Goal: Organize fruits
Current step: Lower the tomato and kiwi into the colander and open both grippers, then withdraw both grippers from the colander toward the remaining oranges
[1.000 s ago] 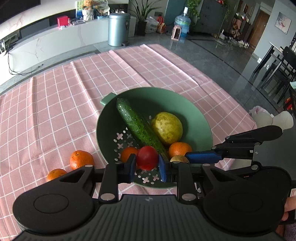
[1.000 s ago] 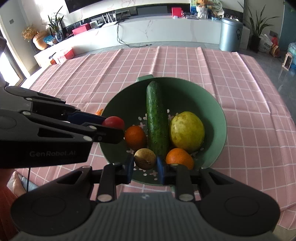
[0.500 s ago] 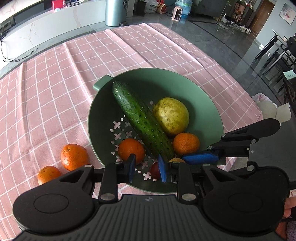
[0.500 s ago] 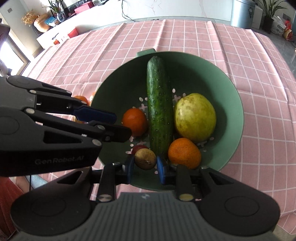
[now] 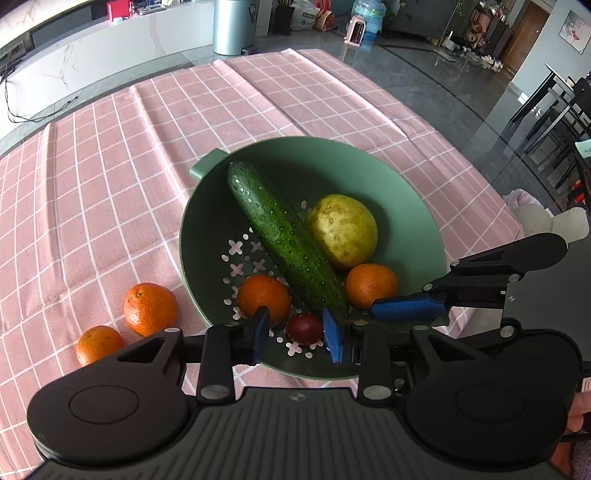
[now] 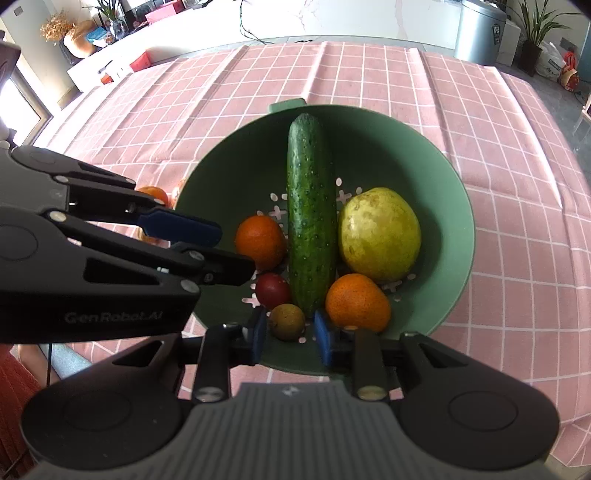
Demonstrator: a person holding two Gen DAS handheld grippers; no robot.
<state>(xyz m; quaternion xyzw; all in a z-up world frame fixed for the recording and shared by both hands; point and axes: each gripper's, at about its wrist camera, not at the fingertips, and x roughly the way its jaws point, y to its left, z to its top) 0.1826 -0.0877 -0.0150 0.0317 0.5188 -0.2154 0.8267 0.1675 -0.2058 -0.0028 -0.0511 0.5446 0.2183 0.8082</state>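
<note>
A green colander bowl (image 5: 413, 206) (image 6: 436, 177) sits on the pink checked cloth. It holds a cucumber (image 5: 284, 240) (image 6: 310, 221), a yellow-green pear (image 5: 343, 229) (image 6: 380, 232), two oranges (image 5: 264, 297) (image 5: 371, 284), a small red fruit (image 5: 304, 328) (image 6: 273, 290) and a small brown fruit (image 6: 287, 320). My left gripper (image 5: 295, 338) is open above the red fruit, which lies loose in the bowl. My right gripper (image 6: 290, 336) is open with the brown fruit lying between its fingers in the bowl.
Two more oranges (image 5: 149, 308) (image 5: 98, 343) lie on the cloth left of the bowl. The table's right edge (image 5: 491, 184) drops to a dark floor. A grey bin (image 5: 232, 26) and a white counter stand beyond the far edge.
My left gripper opened and let the red fruit drop into the bowl. My right gripper opened and let the brown fruit go into the bowl. Both grippers drew back a little.
</note>
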